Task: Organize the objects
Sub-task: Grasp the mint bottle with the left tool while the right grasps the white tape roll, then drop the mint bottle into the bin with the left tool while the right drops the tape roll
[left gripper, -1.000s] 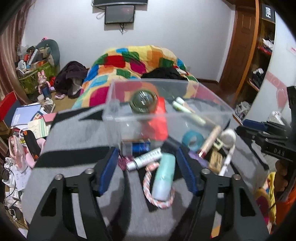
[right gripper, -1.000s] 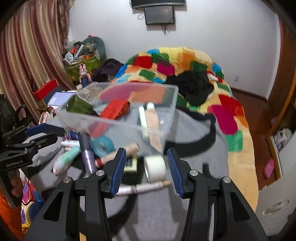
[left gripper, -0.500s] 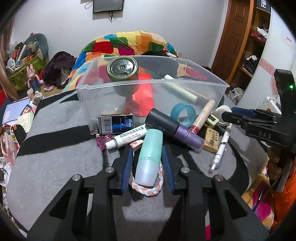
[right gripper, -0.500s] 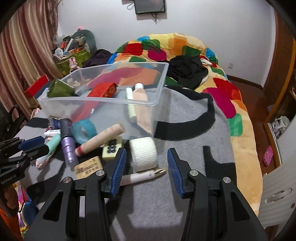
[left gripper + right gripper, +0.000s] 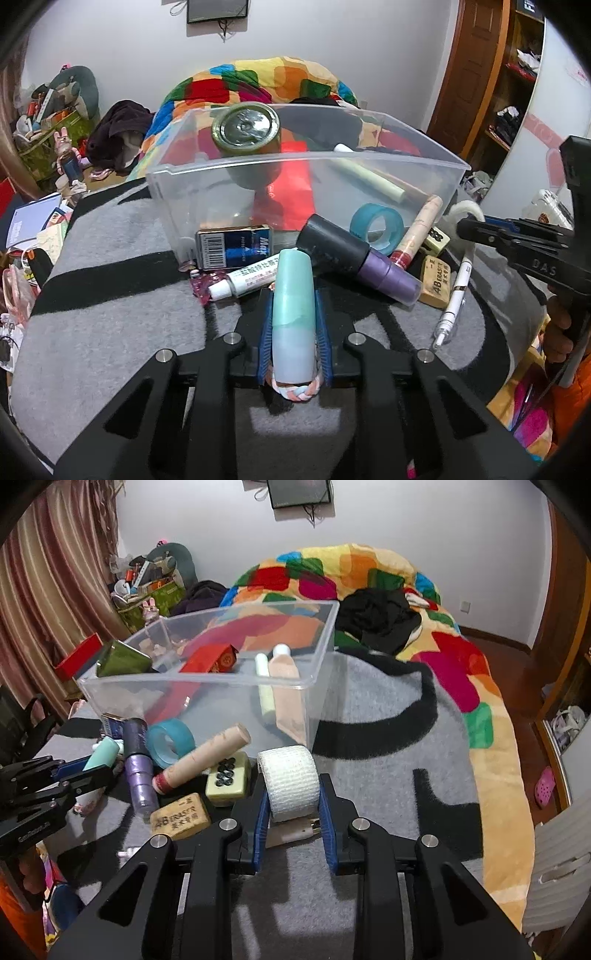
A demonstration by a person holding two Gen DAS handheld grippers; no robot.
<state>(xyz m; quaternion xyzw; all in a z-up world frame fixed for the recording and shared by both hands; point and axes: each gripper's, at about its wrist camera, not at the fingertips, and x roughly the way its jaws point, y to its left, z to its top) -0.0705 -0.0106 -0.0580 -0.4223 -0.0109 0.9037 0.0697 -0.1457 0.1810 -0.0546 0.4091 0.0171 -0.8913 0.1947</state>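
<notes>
A mint-green bottle point(image 5: 294, 273) lies on a braided ring point(image 5: 295, 391) on the grey blanket. My left gripper point(image 5: 293, 306) has its jaws closing on the bottle, and both blue pads touch its sides. In the right wrist view a white bandage roll point(image 5: 290, 771) sits between the pads of my right gripper point(image 5: 294, 786), whose jaws are closing and pressing on it. Behind both stands a clear plastic bin point(image 5: 295, 173) that holds a green can point(image 5: 245, 129), a red box point(image 5: 212, 659) and two tubes.
Loose items crowd the bin's front: a blue tape roll point(image 5: 376, 229), a purple-black tube point(image 5: 354, 258), an eraser point(image 5: 437, 282), a white pen point(image 5: 454, 299), a staples box point(image 5: 234, 247) and a mahjong tile point(image 5: 225, 777). A patchwork quilt point(image 5: 369, 579) lies behind.
My left gripper came down and forward over the mint bottle and its jaws narrowed onto it. My right gripper's jaws narrowed from wide apart onto the white roll.
</notes>
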